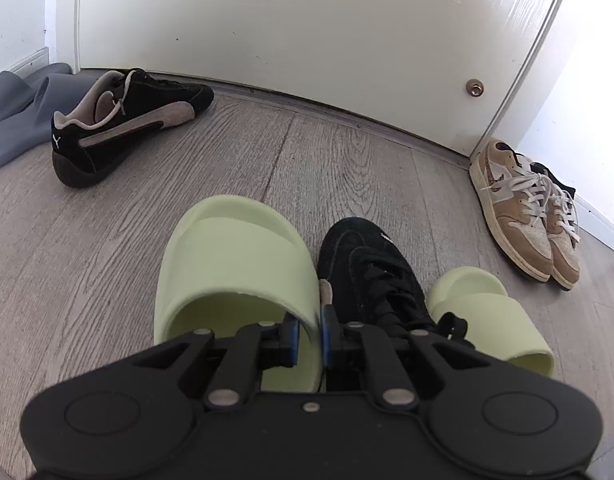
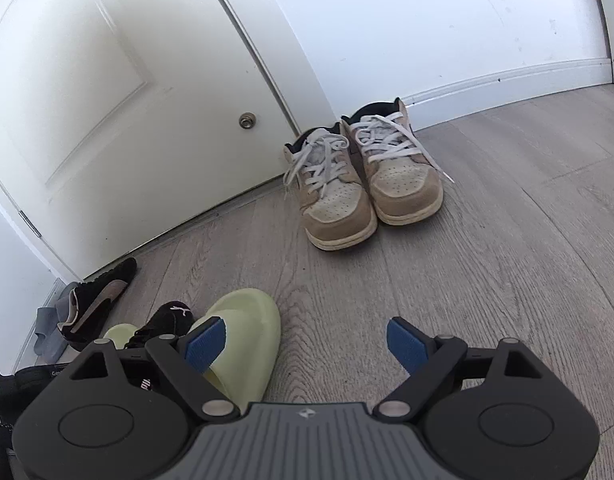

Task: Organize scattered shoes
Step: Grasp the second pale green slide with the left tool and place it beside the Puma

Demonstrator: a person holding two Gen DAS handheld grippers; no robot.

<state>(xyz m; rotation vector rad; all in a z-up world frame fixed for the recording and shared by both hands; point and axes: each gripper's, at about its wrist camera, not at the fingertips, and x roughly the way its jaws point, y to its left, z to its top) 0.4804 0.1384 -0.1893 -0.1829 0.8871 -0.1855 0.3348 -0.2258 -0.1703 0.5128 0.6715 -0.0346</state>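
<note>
Far left, against the baseboard: grey slides (image 1: 15,120), stacked loosely, out of the walkway. Just right of them, a black sneaker (image 1: 123,120), tipped toward the camera with its toe almost at the door (image 1: 307,40), so apparently dropped rather than set down.

Centre, close under the left gripper (image 1: 307,332): a green slide (image 1: 231,256), its strap edge pinched between the blue pads (image 1: 326,332), which stood nearly together. Probably gripped there because the thin rim was the one part narrow enough for the jaws. Pressed against the slide's right side, a second black sneaker (image 1: 367,272), toe toward the door, well apart from its mate. Right of that, touching the sneaker, the other green slide (image 1: 487,312). Judged from this: the green pair split by the sneaker, hence the lift of one slide to reunite them.

Far right, by the door frame: tan sneakers (image 1: 527,220), side by side, touching, heels to the wall (image 2: 427,20) — already paired, needing nothing.

In the right wrist view, same tan sneakers ahead, on bare floor (image 2: 507,240). Right gripper (image 2: 307,350) spread wide, holding nothing, hovering over open floor just right of the nearer green slide; likely kept free for the sneaker.
</note>
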